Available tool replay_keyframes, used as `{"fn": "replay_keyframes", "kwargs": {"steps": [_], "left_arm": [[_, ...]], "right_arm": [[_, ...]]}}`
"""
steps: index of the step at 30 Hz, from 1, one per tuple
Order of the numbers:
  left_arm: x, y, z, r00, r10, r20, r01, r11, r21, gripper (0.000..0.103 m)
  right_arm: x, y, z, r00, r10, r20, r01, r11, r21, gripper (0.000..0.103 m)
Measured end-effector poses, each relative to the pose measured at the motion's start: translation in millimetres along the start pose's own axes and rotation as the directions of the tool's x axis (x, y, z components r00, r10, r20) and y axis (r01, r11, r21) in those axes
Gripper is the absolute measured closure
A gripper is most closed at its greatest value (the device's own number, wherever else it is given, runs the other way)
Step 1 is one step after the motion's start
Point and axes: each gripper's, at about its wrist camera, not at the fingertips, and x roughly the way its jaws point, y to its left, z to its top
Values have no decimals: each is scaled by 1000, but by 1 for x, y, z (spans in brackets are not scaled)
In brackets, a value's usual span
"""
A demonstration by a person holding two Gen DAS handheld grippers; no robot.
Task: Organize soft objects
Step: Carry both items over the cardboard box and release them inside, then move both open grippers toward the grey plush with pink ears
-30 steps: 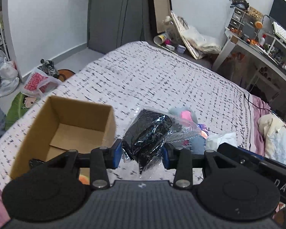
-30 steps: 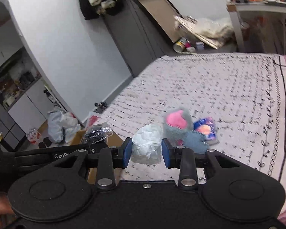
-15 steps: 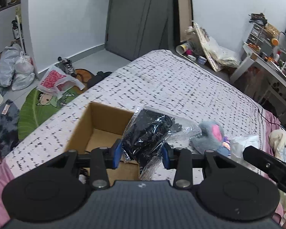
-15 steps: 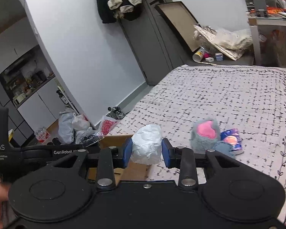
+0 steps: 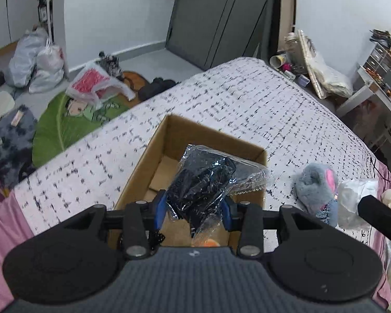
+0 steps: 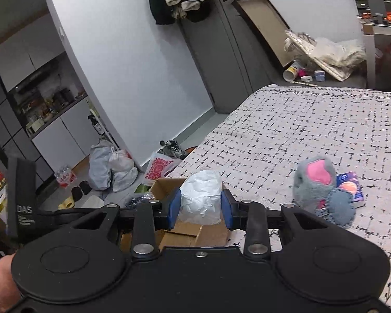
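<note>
**Both grippers loaded above the box**

I read the left gripper [image 5: 194, 212] as clamped: its blue pads press both sides of a black bundle [image 5: 204, 182] sealed in crinkled, glossy clear film. The bundle is lumpy and soft, and loose film flares out on its right side. It hangs over the open box [image 5: 247, 149], a rectangular carton of plain brown cardboard with a flat floor. A small orange item shows low in the box, too hidden to identify.

I read the right gripper [image 6: 200, 210] as likewise clamped. Its blue pads squeeze a white bundle [image 6: 201, 199], rounded, with a wrinkled, papery surface. This bundle sits above the near end of the box [image 6: 166, 184].

The box rests on the bed [image 5: 260, 109], whose cover is white woven fabric with a broken black grid. To the right of the box, lying on the cover, is a grey plush toy [image 6: 316, 185], fuzzy, with a pink patch. Touching its far side is a flat blue packet [image 6: 352, 186] with an orange print.
</note>
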Motion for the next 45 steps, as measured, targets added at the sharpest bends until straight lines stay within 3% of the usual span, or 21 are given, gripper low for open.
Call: {"fn": "replay_keyframes", "kwargs": {"steps": [6,11,18,21,25,28,32,35,39,45], "left_arm": [[12,14,-5,999,42,-6,-42,999,-29,59],[18,22,-3,999,31,-20,-32,996,-79,48],[10,22,-5,999,38,24,-36,997,-74,35],[10,22,-5,999,49,25,-47,996,-72,34],[11,22,-4,998,59,24,-57,996,-69,33],[12,16,-5,997,72,20,-71,997,-41,32],[6,4,-4,998,58,37,-58,998,-6,31],[0,-7,-5,997,47,69,-49,998,28,21],[-3,-19,-8,997,33,68,-36,999,36,15],[-3,-34,-9,1000,-7,27,6,1000,22,14]], "right_arm": [[17,11,-5,999,16,-38,-16,1000,-13,70],[32,19,-11,997,31,-69,-31,999,-11,70],[47,25,-17,995,47,-92,-48,999,-11,67],[53,23,-17,992,60,-113,-59,998,9,53],[47,16,-17,992,42,-115,-39,999,34,42],[37,12,-12,994,13,-112,-9,999,37,37],[21,7,-6,994,-32,-105,33,999,11,20],[12,0,-2,993,-39,-108,41,999,15,13],[2,-14,3,993,-55,-106,58,998,24,12],[-12,-32,13,994,-69,-87,73,997,40,6]]}}
